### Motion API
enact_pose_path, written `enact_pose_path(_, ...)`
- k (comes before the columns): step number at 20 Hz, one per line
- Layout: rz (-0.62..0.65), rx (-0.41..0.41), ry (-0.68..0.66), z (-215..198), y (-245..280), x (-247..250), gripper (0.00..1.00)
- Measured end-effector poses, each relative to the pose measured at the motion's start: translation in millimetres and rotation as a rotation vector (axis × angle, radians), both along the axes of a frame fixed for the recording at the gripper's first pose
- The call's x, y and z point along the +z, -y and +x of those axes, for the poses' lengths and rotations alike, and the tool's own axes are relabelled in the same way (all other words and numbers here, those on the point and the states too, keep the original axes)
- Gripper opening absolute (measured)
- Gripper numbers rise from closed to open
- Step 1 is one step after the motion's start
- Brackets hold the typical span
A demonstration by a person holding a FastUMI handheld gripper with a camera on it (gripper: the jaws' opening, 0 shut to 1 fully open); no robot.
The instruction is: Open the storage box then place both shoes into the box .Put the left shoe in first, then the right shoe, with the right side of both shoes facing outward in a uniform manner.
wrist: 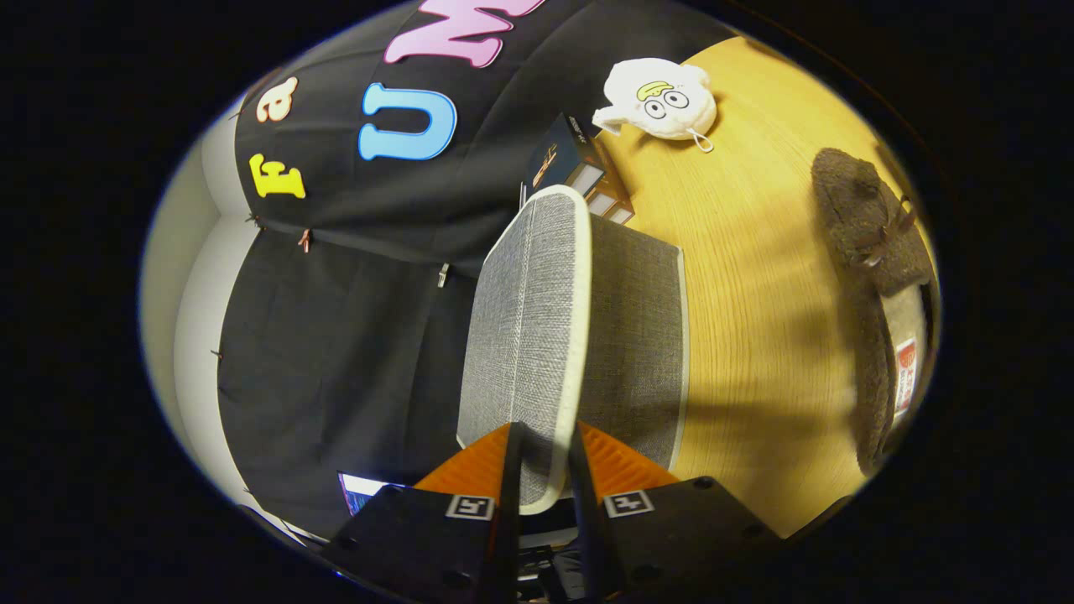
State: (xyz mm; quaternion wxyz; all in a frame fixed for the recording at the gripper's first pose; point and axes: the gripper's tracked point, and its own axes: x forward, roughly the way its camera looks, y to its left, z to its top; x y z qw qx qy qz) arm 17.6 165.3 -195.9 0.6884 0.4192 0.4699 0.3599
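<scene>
The grey fabric storage box stands on the wooden table, seen in a strongly tilted view. Its lid, grey with a pale rim, is swung up off the box and stands apart from the box wall. My gripper is shut on the lid's near rim, one finger on each face of it. Beyond the box, on the table, lies a brown fuzzy shoe. A second brown shoe lies next to it, its pale sole with a red label turned partly towards me.
A white plush toy with cartoon eyes lies on the table past the box. A dark carton stands by the box's far corner against the black cloth wall. Bare table lies between box and shoes.
</scene>
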Motion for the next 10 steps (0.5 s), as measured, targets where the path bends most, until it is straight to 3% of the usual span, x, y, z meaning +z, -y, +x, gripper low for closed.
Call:
enact_pose_path(2, 0.008, 0.014, -0.035, -3.8, -7.4, 1.5, 0.21)
enact_pose_path(5, 0.036, 0.046, -0.076, -14.3, -16.1, 8.2, 0.21)
enact_pose_path(7, 0.038, 0.034, -0.078, -12.6, -14.9, 18.1, 0.05)
enact_pose_path(10, 0.031, 0.054, -0.063, -19.0, -21.1, 29.9, 0.05)
